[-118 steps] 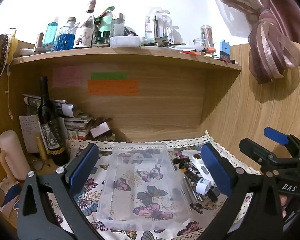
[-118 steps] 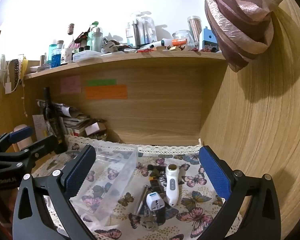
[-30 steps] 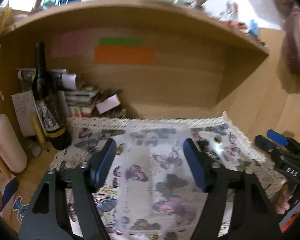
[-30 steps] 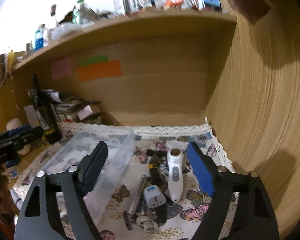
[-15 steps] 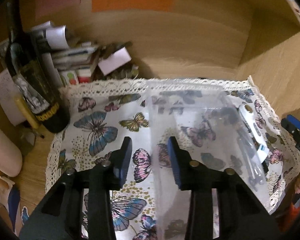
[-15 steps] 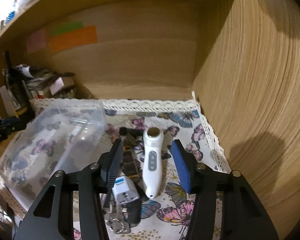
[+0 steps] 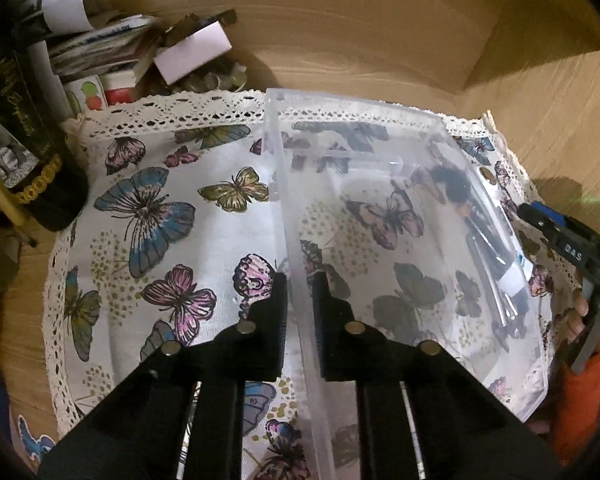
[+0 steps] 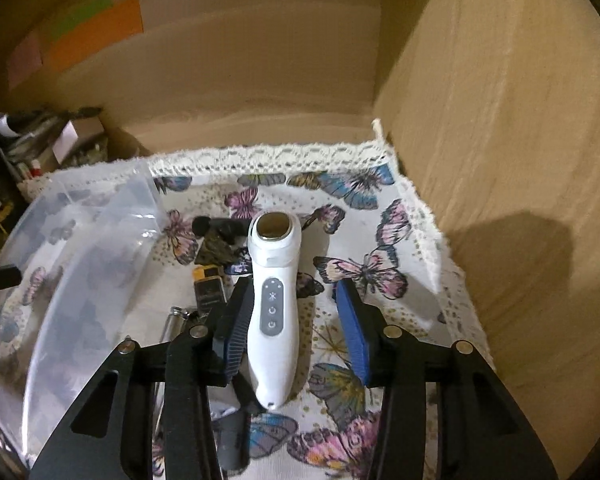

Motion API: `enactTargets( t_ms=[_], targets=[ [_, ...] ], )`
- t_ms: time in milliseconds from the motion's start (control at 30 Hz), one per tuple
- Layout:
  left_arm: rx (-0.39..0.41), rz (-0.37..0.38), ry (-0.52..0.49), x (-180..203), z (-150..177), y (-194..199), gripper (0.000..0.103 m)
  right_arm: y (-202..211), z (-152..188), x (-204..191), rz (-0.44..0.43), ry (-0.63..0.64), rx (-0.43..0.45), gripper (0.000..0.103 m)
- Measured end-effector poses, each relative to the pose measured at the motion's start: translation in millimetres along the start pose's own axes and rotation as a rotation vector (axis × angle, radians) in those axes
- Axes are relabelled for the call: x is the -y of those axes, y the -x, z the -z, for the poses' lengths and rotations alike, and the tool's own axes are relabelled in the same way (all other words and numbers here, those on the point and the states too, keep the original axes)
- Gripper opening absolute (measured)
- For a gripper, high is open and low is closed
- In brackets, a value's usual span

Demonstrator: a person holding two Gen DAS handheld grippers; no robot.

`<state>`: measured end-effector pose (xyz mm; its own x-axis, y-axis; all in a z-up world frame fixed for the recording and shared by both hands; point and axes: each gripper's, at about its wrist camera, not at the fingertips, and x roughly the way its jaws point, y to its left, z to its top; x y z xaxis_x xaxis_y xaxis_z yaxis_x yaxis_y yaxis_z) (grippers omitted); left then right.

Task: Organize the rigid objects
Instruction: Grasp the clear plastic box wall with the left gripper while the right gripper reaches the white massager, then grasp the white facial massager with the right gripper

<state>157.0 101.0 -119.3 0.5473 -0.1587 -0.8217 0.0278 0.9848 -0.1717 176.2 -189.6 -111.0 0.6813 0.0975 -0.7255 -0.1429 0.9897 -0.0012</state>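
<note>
A clear plastic organizer box [image 7: 400,240] lies on the butterfly cloth [image 7: 148,216]; it also shows at the left of the right wrist view [image 8: 80,272]. My left gripper [image 7: 300,280] is shut on the box's left wall. My right gripper [image 8: 296,300] is open and straddles a white handheld device [image 8: 274,300] lying on the cloth. The left finger touches it; the right finger stands apart. Small dark items [image 8: 216,248] and a metal tube [image 8: 174,322] lie just left of the device.
A dark wine bottle [image 7: 28,136] and stacked papers and boxes [image 7: 148,52] stand at the back left. Wooden walls [image 8: 500,160] close the right side and back. The other gripper [image 7: 572,252] shows at the right edge of the left wrist view.
Both grippers have dropped toward the cloth. The left jaws have closed onto the box's left wall. The right jaws have narrowed around the white device.
</note>
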Motion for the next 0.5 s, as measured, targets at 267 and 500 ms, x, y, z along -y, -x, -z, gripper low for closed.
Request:
enactTargets(
  t_ms=[267, 500],
  targets=[
    [0.010, -0.001, -0.010, -0.3, 0.4, 0.5, 0.013, -43.2, -9.7, -13.3, 0.010, 0.049, -0.110, 0.040],
    [0.013, -0.002, -0.013, -0.1, 1.0, 0.4, 0.013, -67.7, -8.5, -22.1, 0.016, 0.078, -0.162, 0.040]
  ],
)
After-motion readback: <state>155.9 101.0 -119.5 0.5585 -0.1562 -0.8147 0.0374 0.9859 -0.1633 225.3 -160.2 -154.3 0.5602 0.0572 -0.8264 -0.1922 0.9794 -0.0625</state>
